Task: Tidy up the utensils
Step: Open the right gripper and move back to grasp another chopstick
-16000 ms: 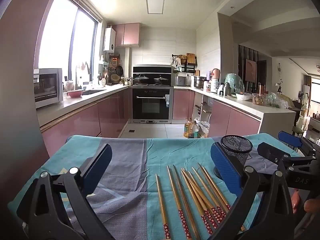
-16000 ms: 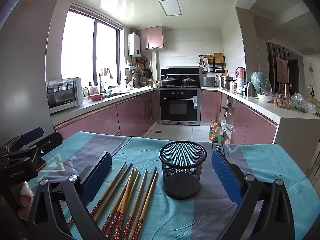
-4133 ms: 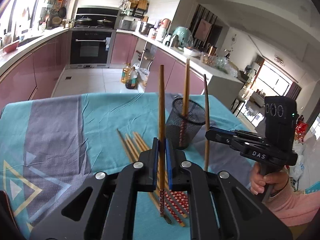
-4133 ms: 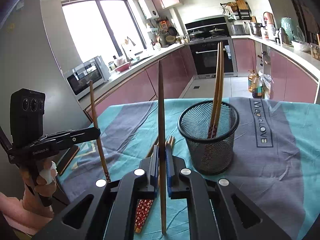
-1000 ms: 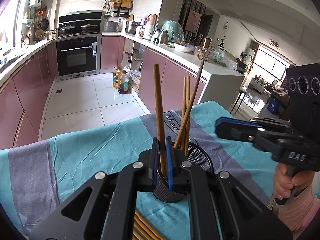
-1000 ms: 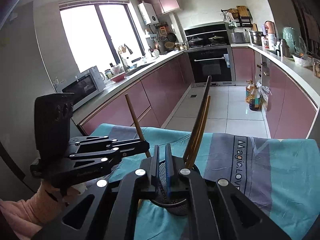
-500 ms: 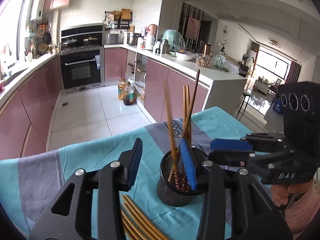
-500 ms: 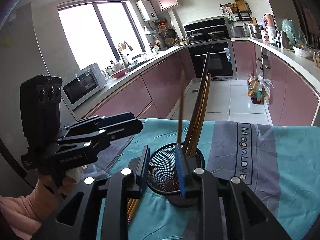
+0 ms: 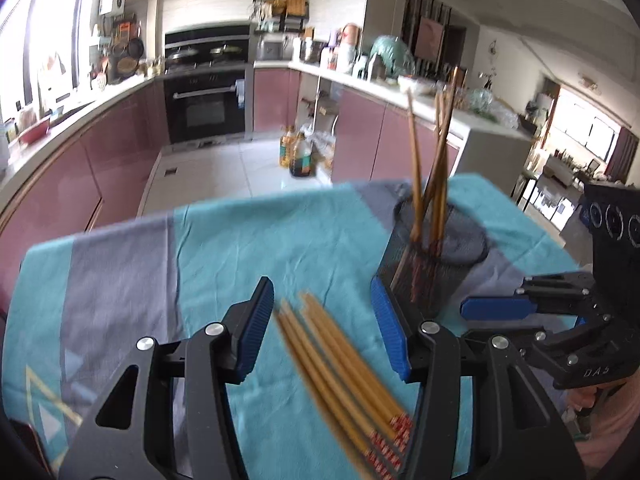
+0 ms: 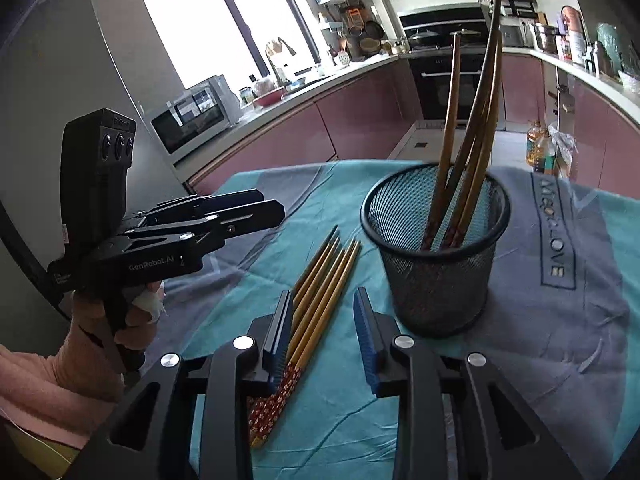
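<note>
Chopsticks [image 10: 320, 284] left of holder [image 10: 436, 256] (tablecloth [image 10: 560, 340])

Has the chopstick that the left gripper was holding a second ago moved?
Yes. It now stands in the mesh cup with the other chopsticks. The left gripper, fingers opening and empty, hangs over the loose chopsticks on the tablecloth.

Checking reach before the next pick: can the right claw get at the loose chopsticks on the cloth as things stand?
Probably yes. The right claw, jaws opening and empty, hangs right over the loose chopsticks; nothing lies between. The mesh cup stands clear to one side.
</note>
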`<state>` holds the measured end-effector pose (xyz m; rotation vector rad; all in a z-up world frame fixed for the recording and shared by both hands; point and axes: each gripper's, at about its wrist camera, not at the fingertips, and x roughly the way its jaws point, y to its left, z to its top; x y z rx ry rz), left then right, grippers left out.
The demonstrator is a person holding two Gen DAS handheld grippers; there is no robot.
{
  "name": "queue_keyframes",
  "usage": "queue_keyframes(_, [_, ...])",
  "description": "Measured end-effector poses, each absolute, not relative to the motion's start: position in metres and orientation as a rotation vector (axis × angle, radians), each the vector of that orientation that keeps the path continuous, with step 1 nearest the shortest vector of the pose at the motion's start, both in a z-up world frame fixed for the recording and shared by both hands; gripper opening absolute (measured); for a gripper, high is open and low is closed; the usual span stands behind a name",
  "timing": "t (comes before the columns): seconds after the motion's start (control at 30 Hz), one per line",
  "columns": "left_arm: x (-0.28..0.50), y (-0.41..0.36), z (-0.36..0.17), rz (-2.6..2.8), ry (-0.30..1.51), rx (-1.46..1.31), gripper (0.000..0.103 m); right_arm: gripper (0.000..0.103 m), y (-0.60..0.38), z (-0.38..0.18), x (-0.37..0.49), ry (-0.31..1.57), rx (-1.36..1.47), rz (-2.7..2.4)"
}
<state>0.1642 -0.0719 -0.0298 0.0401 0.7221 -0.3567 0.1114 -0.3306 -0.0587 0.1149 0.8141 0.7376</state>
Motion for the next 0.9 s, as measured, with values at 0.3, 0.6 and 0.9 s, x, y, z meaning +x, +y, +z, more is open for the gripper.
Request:
queue_keyframes(0.3, [0.147,-0.041,-0.092,-0.321,0.884,-0.003,0.046,0.029,-0.306,-0.094,0.110,0.910,0.097,0.697])
queue_keyframes(0.6, [0.139,-0.053,-0.105,-0.329,0.900,0.028,0.044,0.029,-0.284,-0.103,0.113,0.928,0.065,0.651])
queue_keyframes(0.9, [0.144,-0.058,-0.110,-0.329,0.914,0.033,0.039,0.029,-0.272,-0.109,0.115,0.933,0.030,0.612])
